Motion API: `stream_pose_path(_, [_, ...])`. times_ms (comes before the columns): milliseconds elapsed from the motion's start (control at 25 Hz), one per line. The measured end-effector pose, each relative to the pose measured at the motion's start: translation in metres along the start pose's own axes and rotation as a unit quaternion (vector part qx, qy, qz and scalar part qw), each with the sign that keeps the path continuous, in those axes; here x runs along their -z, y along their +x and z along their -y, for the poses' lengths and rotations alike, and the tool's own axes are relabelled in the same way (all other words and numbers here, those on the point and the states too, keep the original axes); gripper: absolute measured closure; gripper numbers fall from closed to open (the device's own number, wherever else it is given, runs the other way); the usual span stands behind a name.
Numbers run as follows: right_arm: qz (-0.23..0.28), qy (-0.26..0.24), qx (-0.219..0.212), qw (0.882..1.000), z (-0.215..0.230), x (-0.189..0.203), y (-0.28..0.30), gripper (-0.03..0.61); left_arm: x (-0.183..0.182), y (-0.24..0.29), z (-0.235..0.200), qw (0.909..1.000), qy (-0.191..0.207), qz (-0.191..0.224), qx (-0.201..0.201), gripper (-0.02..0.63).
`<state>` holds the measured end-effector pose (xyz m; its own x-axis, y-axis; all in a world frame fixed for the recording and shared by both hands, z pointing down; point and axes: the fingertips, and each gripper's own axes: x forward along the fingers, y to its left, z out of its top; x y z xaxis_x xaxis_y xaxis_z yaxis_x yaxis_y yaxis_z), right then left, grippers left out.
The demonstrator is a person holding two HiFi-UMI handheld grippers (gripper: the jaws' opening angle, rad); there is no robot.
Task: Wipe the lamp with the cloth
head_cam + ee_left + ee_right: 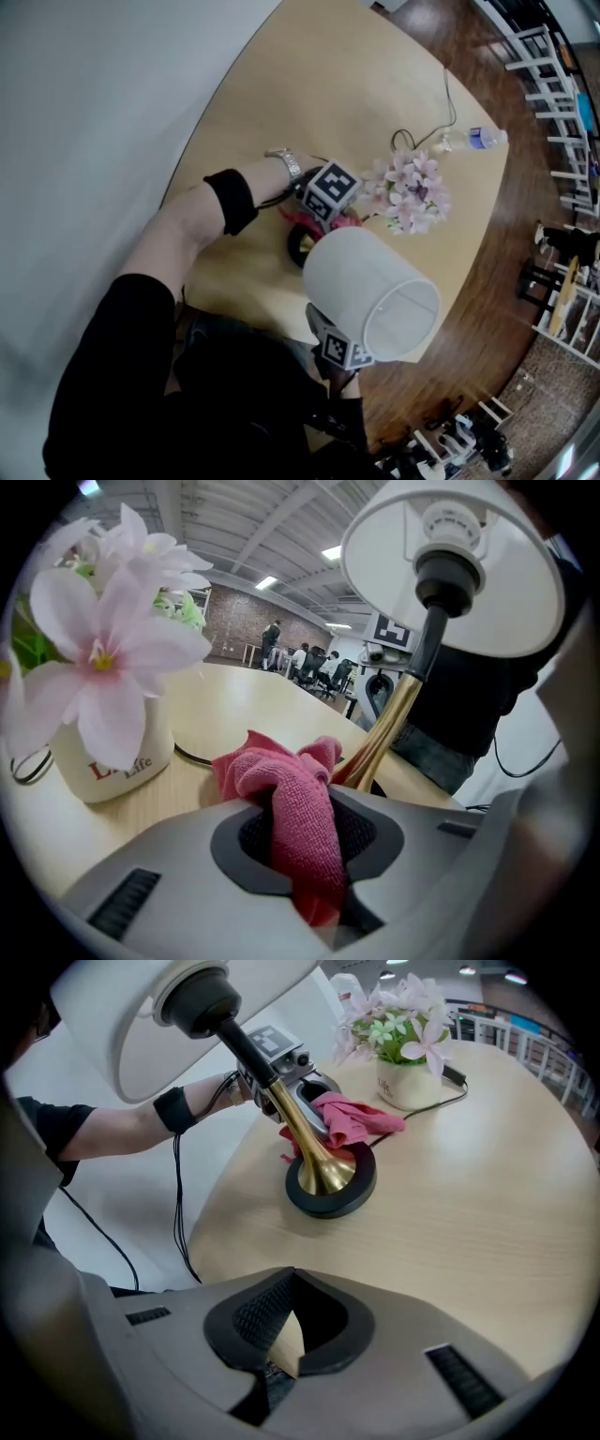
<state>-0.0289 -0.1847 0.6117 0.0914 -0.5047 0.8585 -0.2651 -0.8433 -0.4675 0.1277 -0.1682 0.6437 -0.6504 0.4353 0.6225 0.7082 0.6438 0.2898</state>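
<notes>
Centrally in the head view, a pale wooden table [328, 84] runs from the lower left to the upper right. At the left, a black-sleeved arm with a wristwatch is seen reaching towards the middle of the table. The left gripper [302, 850] is held there, narrowly closed on a pink cloth [281, 771], which is bunched up between its jaws. The cloth is seen against the lower part of the lamp's brass stem [300, 1133], just above the round black base [330, 1185] that stands on the table. Whether the cloth presses on the stem cannot be told.

Just right of the base, the lamp's white drum shade [370, 291] fills the middle of the frame. Below the shade, near the bottom centre, the right gripper [286, 1330] is held with its jaws fully together and nothing gripped between them.

Further right, pale pink flowers [410, 192] are seen in a white pot [112, 761], just beside the left gripper. A dark cable is curled on the table behind them. At the upper right table edge, a clear plastic bottle [473, 139] is lying on its side.
</notes>
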Motion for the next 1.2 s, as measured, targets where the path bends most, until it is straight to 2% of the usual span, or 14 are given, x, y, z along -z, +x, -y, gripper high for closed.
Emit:
stream_pose_path(360, [0.012,-0.016,-0.008,1.000,-0.001,0.002,0.003,0.574,0.015,-0.008,0.016,0.9946,-0.054,0.024,-0.085,0.525])
stream_pose_path(600, [0.018,-0.027,-0.015,0.999,0.005,0.014,0.004,0.575,0.026,-0.004,0.018,0.9791,-0.109,0.045,-0.165,0.525])
stream_pose_path(720, [0.024,-0.041,-0.021,0.999,0.003,0.014,0.004,0.575,0.022,-0.006,0.021,0.9669,-0.127,0.060,-0.213,0.525])
stream_pose_path(880, [0.028,-0.065,-0.031,0.997,0.003,0.018,0.000,0.574,0.017,-0.006,0.027,0.9430,-0.163,0.083,-0.278,0.525])
stream_pose_path(1000, [0.031,-0.079,-0.038,0.996,0.007,0.022,-0.006,0.574,0.020,-0.003,0.031,0.9183,-0.206,0.099,-0.324,0.525])
stream_pose_path(1120, [0.037,-0.094,-0.044,0.994,0.011,0.024,-0.015,0.575,0.018,-0.002,0.034,0.8830,-0.254,0.122,-0.376,0.525])
stream_pose_path(1200, [0.037,-0.106,-0.048,0.993,0.016,0.026,-0.019,0.574,0.021,-0.001,0.036,0.8520,-0.291,0.132,-0.415,0.525])
